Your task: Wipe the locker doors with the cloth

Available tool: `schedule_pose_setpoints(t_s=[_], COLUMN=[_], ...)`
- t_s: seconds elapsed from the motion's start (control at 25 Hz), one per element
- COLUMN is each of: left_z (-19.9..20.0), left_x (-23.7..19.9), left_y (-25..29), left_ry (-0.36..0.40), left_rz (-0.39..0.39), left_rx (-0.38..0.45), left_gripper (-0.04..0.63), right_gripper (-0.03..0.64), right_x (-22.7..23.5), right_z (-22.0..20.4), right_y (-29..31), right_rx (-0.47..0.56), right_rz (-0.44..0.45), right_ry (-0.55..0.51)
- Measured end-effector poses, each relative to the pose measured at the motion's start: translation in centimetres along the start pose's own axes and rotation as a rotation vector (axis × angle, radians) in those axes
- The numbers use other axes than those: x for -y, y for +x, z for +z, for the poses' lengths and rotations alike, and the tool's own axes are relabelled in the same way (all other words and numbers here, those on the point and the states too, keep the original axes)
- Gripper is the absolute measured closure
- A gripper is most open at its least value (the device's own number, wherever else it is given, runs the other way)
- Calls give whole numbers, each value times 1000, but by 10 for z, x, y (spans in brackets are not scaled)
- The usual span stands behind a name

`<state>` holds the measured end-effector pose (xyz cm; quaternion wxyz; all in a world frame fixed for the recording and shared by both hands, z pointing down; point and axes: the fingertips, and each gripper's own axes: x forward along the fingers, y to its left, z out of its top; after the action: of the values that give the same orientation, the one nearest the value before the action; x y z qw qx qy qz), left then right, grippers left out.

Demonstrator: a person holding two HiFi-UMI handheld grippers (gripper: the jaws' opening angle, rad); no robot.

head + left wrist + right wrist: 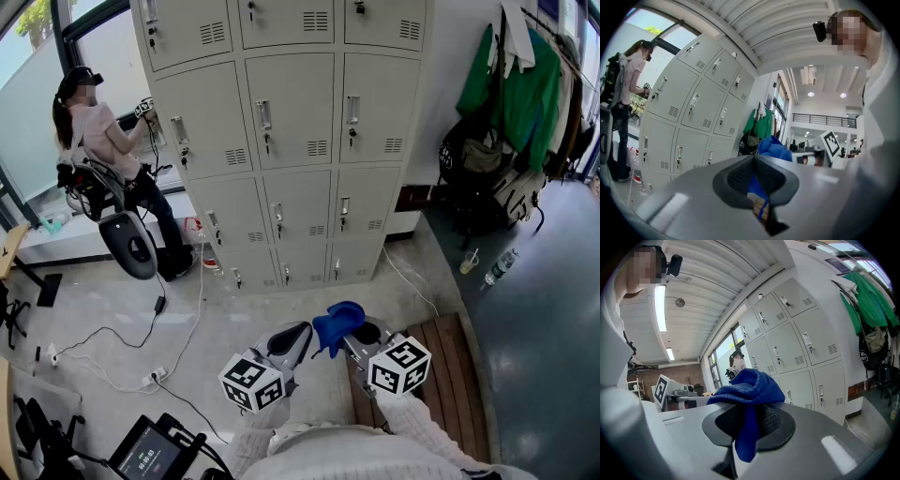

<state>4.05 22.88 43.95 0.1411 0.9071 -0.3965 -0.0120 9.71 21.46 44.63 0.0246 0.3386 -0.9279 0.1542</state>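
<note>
The cloth (337, 323), a blue terry rag, sits pinched in our right gripper (354, 336). The right gripper view shows its jaws clamped on a fold of it, with the bulk bunched over the top of the pads and a tail hanging down between them. Our left gripper (296, 337) carries nothing. Its pads meet at the tips, and the blue showing through the slot below them is the cloth behind, not something it grips.

Both tools hang in front of the lockers (291, 141) and well short of them, with bare floor between us and the bottom row of doors. The cloth touches no door. We judge the wiping has not begun: the rag is in hand, which is the only step done, and every door in the grid is left to wipe. We must first close in on the lockers, then press the rag flat to a door.

At the lockers' left end another person (94, 131) stands at a door. Green jackets (511, 94) hang just right of the lockers.
</note>
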Motion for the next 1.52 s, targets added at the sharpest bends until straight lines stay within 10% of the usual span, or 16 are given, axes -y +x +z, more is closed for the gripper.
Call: schedule_pose_setpoints(t_s=[0.44, 1.52], left_z=[-1, 130], left_x=[-28, -300], left_y=[40, 184], left_ry=[-16, 127], left_rz=[18, -102], left_rx=[13, 13], left_gripper=[588, 588], right_gripper=[566, 566], right_x=[39, 185], right_z=[-2, 127], right_y=[22, 300], right_rx=[-9, 110], right_rz=[20, -107], right_ry=[23, -62])
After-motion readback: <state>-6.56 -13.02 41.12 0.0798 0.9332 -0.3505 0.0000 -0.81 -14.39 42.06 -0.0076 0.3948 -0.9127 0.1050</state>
